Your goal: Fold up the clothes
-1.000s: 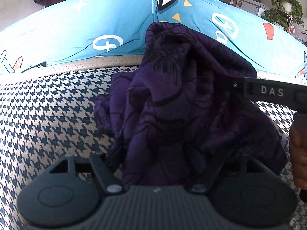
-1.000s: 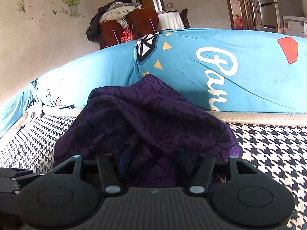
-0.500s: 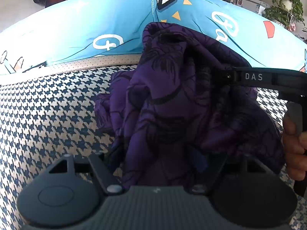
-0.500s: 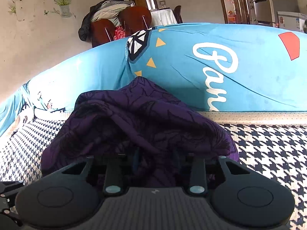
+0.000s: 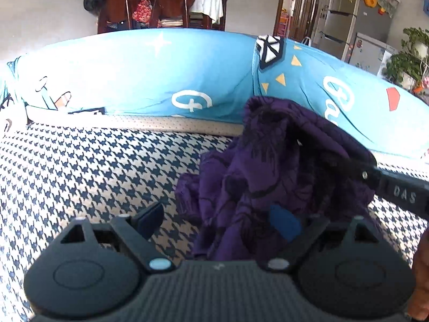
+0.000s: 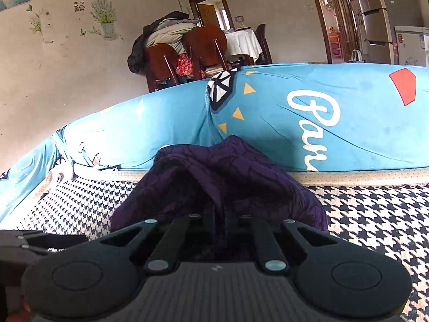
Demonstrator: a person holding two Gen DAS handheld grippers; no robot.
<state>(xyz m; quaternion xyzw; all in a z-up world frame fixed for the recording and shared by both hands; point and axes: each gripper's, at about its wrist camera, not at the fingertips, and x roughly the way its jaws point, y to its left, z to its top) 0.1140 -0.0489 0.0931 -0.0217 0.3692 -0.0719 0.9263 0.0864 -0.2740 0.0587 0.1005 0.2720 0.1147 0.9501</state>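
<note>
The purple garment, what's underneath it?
The purple garment rests on the houndstooth cover. The right gripper is shut on it. Anything beneath its folds is covered.

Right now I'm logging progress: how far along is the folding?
Nothing looks folded yet: the purple garment is a bunched heap on the checked cushion. The right tool is shut on it; the left tool is open. All folds remain.

purple garment (image 5: 270,177) soft matt printed cloth, left gripper (image 5: 217,221) matt black plastic, seat cover (image 5: 80,177) coarse woven houndstooth.
</note>
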